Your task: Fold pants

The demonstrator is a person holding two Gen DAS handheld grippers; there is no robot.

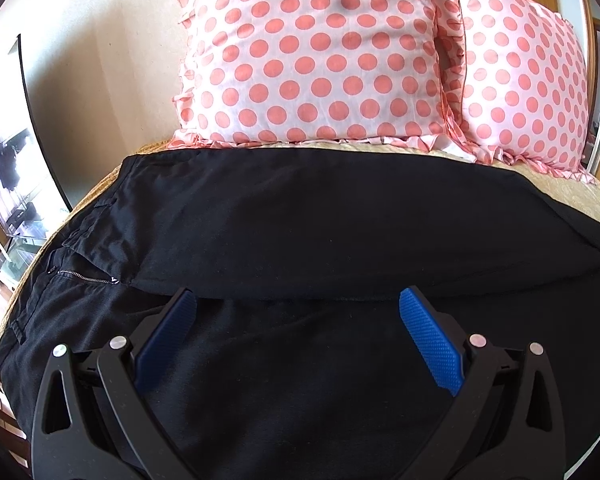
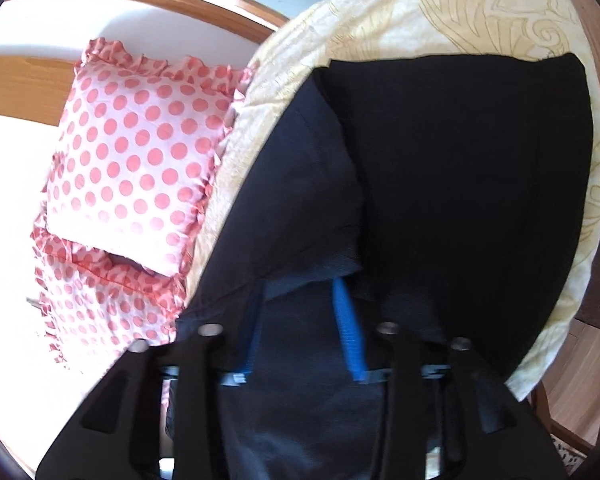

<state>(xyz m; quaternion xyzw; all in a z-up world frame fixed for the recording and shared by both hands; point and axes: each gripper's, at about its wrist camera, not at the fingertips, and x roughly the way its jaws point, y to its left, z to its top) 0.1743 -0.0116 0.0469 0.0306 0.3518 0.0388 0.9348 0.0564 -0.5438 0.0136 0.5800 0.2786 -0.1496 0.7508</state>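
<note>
Black pants (image 1: 300, 220) lie flat across a bed, waistband and zipper (image 1: 86, 278) at the left, legs running right. My left gripper (image 1: 298, 304) is open, its blue pads just above the near leg, holding nothing. In the right wrist view the pants (image 2: 460, 184) are draped over the bed, and my right gripper (image 2: 300, 284) has its blue fingers (image 2: 350, 332) close together with a fold of the black cloth between them, lifted a little.
Two pink polka-dot pillows (image 1: 312, 52) (image 2: 136, 160) lean at the head of the bed. The cream bedspread (image 2: 420, 12) shows around the pants. A wooden headboard (image 2: 20, 84) and wooden floor (image 2: 580, 384) border the bed.
</note>
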